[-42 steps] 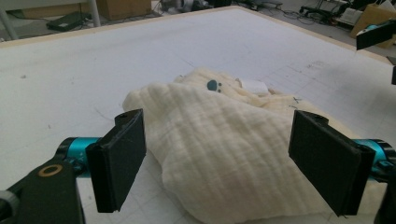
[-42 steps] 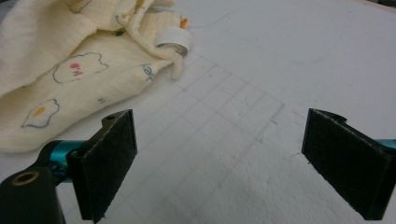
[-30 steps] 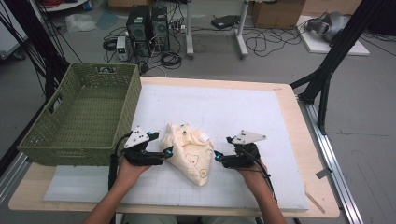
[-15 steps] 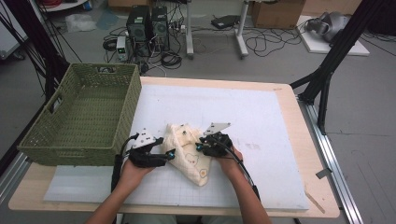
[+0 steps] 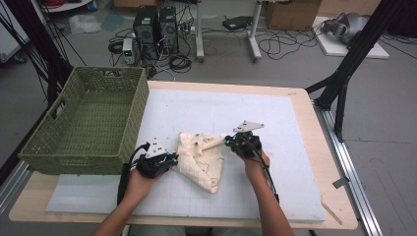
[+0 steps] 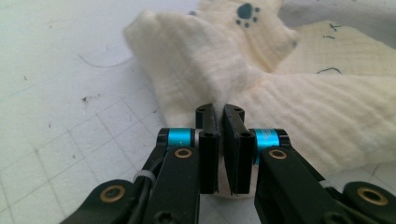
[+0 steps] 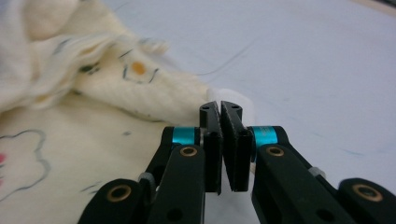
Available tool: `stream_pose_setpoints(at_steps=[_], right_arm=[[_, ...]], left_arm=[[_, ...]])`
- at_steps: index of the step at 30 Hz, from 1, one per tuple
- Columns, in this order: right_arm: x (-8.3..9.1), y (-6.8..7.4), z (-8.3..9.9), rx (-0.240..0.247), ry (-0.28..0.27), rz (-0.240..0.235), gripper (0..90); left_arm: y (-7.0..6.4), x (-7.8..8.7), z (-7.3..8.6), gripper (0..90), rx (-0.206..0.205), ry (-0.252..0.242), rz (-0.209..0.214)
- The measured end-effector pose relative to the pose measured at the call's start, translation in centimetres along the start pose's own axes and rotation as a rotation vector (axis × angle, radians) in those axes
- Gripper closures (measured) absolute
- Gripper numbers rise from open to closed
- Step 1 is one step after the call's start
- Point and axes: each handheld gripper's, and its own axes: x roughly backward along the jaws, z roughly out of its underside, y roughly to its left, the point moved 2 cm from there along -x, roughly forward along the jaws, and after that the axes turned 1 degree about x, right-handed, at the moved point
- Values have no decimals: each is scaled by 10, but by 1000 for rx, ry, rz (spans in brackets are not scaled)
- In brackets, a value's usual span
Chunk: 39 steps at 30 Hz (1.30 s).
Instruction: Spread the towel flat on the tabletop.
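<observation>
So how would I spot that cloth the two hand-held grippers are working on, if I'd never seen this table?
Start at the white mat covering the wooden table, right of the green woven basket. On its near middle lies the cream cloth, crumpled, each hand-held gripper pinching one side. It is the only soft thing there, printed with small drawings such as a dark paw print.

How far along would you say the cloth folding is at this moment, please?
Partly done: the cream cloth already lies doubled into a rough triangle on the white mat. In hand: the left claw is shut on its left edge and the right claw on a corner at its upper right. Left: probably more folding, then perhaps the green basket, which holds no cloth.
</observation>
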Motion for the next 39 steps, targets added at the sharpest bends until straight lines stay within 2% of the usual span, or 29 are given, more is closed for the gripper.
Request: stream_pose_setpoints(at_steps=[1, 4, 5, 7, 10, 13, 14, 15, 16, 18, 19, 20, 24, 26, 27, 33, 35, 36, 39], right_arm=[[3, -9, -1, -20, -1, 25, 872], [6, -16, -3, -39, 4, 52, 873], [11, -25, -4, -55, 7, 99, 874], [17, -36, -4, -90, 8, 130, 875], [28, -50, -1, -127, 8, 190, 876], [39, -66, 5, -182, -1, 261, 876], [42, -70, 7, -201, 5, 284, 876], [42, -70, 7, -201, 5, 284, 876], [46, -77, 12, -223, 25, 336, 873], [48, -80, 15, -239, 27, 347, 864], [51, -84, 20, -266, 16, 337, 777], [51, -84, 20, -266, 16, 337, 777], [58, -82, 27, -261, -14, 321, 620], [62, -79, 29, -248, -19, 307, 562], [65, -77, 31, -232, -26, 317, 549], [85, -64, 40, -192, -46, 290, 480], [92, -55, 47, -154, -33, 269, 454], [92, -55, 47, -154, -33, 269, 454], [97, -45, 56, -111, -32, 263, 433]], left_arm=[[0, 1, 0, 847, 0, -2, -2], [2, 5, 1, 850, 2, 2, -14], [4, 6, 2, 851, 8, 2, -15], [5, 8, 4, 855, 16, 7, -13], [2, 7, 5, 867, 4, 17, -5], [-5, 4, 6, 880, -8, 37, 37], [-8, 3, 6, 893, -17, 40, 38], [-9, 2, 6, 893, -24, 47, 39], [-8, 2, 6, 888, -20, 51, 43], [-6, 4, 6, 858, -2, 52, 41], [-3, 5, 5, 764, 15, 48, 40], [0, 7, 4, 764, 27, 39, 38], [9, 11, -2, 553, 107, -13, 29], [12, 11, -3, 475, 123, -37, 22], [12, 11, -4, 452, 123, -44, 25], [10, 4, -16, 433, 96, -61, 46], [8, 0, -23, 433, 93, -72, 55], [7, -3, -27, 433, 86, -77, 62], [-2, -14, -38, 432, 93, -86, 105]])
